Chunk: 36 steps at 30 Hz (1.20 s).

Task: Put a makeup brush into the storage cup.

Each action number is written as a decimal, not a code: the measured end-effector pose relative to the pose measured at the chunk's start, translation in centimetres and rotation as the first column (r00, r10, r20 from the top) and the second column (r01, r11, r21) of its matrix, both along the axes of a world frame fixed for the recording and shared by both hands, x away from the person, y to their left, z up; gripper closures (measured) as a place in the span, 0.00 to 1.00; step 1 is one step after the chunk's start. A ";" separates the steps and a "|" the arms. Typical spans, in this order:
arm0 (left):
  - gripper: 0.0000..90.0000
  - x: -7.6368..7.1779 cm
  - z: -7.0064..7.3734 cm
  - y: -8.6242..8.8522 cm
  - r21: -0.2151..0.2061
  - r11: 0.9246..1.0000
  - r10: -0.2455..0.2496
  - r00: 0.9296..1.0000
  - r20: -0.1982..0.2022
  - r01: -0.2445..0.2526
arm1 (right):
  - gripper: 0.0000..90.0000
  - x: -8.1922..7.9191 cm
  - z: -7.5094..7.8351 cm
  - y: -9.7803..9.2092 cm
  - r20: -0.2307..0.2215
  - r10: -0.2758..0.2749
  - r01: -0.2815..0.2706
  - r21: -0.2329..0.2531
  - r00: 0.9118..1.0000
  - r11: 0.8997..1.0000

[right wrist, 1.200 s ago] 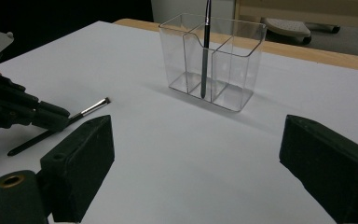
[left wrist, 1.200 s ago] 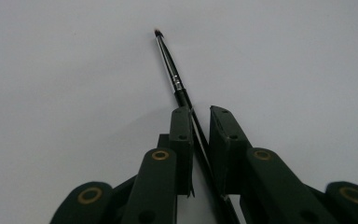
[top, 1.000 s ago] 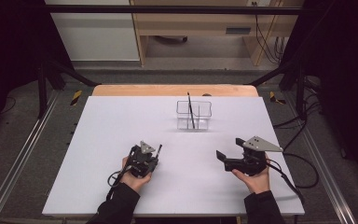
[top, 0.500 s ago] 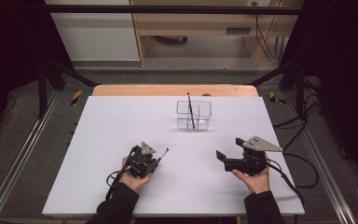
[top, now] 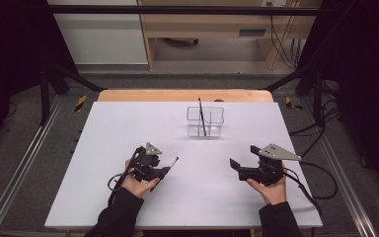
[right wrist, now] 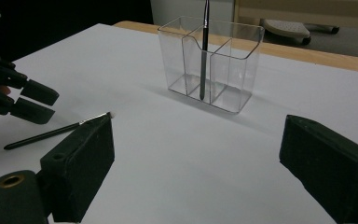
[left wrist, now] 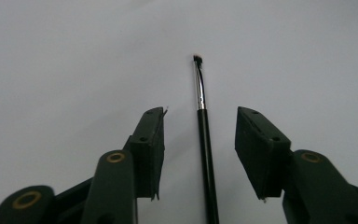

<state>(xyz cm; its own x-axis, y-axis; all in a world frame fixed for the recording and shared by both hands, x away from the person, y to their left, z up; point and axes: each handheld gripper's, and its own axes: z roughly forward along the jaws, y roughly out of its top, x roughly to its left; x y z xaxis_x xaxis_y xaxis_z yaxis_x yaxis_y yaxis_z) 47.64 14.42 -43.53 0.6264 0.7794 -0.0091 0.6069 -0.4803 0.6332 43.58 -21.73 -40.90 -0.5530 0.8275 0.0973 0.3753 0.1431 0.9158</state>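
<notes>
My left gripper sits low over the table, jaws spread wide w/ the thin black brush lying flat btwn them, touching neither pad. Handle runs back toward me at 6 o'clock, metal ferrule and small tip point to 12. So, as I judge it, this brush is lined up but not gripped yet: close, lift and carry are all left to do.

My right gripper is off at 3 o'clock from the left, jaws wide too, nothing in them, hovering near the table.

Farther out, approx 12 o'clock of both grippers, stands the clear organizer, split into compartments. One brush stands in it already, leaning near the middle divider; the other sections look empty. So one's stowed, one's to go.
</notes>
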 end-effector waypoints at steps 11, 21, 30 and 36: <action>0.52 1.8 0.0 -1.5 0.091 0.993 -0.063 0.994 -0.093 0.072 | 0.12 0.0 0.3 -0.3 0.003 0.001 -0.001 0.003 1.000 1.000; 0.69 2.2 -1.0 -2.3 0.146 0.979 -0.117 0.981 -0.155 0.140 | 0.12 0.1 0.3 -0.3 -0.005 0.005 -0.005 0.003 1.000 1.000; 0.78 2.2 -1.5 -2.5 0.175 0.971 -0.127 0.973 -0.195 0.162 | 0.12 0.1 0.2 -0.2 -0.009 0.008 -0.008 -0.003 1.000 1.000; 0.82 2.2 -1.5 -2.5 0.173 0.974 -0.110 0.972 -0.206 0.147 | 0.12 0.1 0.2 -0.2 -0.011 0.006 -0.006 0.003 1.000 1.000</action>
